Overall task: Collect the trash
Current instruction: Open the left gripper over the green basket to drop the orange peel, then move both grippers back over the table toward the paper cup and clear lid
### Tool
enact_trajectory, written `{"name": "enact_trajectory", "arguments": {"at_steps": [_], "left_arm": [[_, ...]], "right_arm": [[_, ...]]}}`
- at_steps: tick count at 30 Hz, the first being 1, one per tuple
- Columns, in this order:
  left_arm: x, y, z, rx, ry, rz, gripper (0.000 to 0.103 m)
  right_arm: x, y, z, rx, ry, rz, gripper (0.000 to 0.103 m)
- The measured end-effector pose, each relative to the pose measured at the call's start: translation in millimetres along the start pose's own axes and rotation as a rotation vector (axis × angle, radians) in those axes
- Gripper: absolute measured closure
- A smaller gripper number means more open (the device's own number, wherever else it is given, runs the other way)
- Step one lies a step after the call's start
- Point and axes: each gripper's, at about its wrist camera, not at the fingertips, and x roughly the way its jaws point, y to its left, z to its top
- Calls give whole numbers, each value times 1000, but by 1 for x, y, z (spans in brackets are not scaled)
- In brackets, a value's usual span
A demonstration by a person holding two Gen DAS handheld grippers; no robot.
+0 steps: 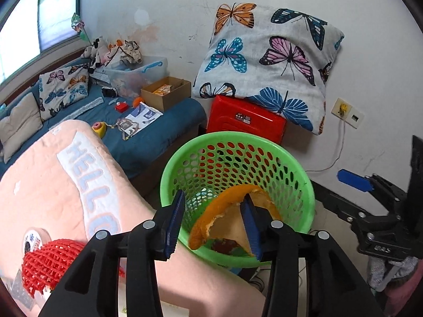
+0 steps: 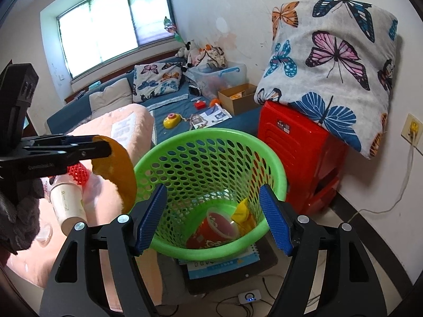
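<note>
A blue bed [image 1: 148, 132] runs along the wall under the window, strewn with papers, toys and a cardboard box [image 1: 166, 92]. A pink blanket [image 1: 66, 185] lies at its near end, beside a green basket [image 1: 304, 185] that stands on a notebook [image 2: 224, 264] on the floor. Behind the basket a butterfly pillow [image 1: 269, 60] leans on a red stool [image 1: 246, 119] against the wall.

The left gripper [image 1: 214, 225] hangs over the basket's near rim, its jaws parted. An orange peel [image 1: 227, 216] lies against its right finger [image 1: 251, 227]; the left finger stands clear of it, so nothing clamps the peel, which hangs at the rim, partly over the basket's inside. The right gripper [image 2: 214, 218] is held just before the basket with its jaws wide apart and nothing between them.

Inside the basket lie a red cup [image 2: 214, 229] and a yellow wrapper [image 2: 243, 214]. On the blanket rest a red net [image 1: 47, 264] and a paper cup [image 2: 67, 206].
</note>
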Motion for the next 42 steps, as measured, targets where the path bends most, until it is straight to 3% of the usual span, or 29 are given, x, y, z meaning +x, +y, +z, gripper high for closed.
{"name": "enact_trajectory", "arguments": {"at_steps": [5,9,15,22,28,32,42], "left_arm": [[13,3,3,-17,39,12,57],[16,5,2,-22,61,27,41],[3,6,1,-15,28,30,41],[-42,14,-9,-18,-61,75,39],[-89,41,-39,-48,-127,141,36],[-119,72,-65,-126,-144,172,35],[-164,129,-130,-275,-140,269,30]], "right_arm": [[-4,1,0,-6,-1,-12,31],[-5,-3,1,-6,-5,-18,31],[-4,-3,2,3,-6,-9,31],[-4,13,5,-33,-4,25,30],[-4,45,11,-80,-6,99,27],[1,75,15,-128,4,166,27],[22,155,11,-263,75,342,27]]}}
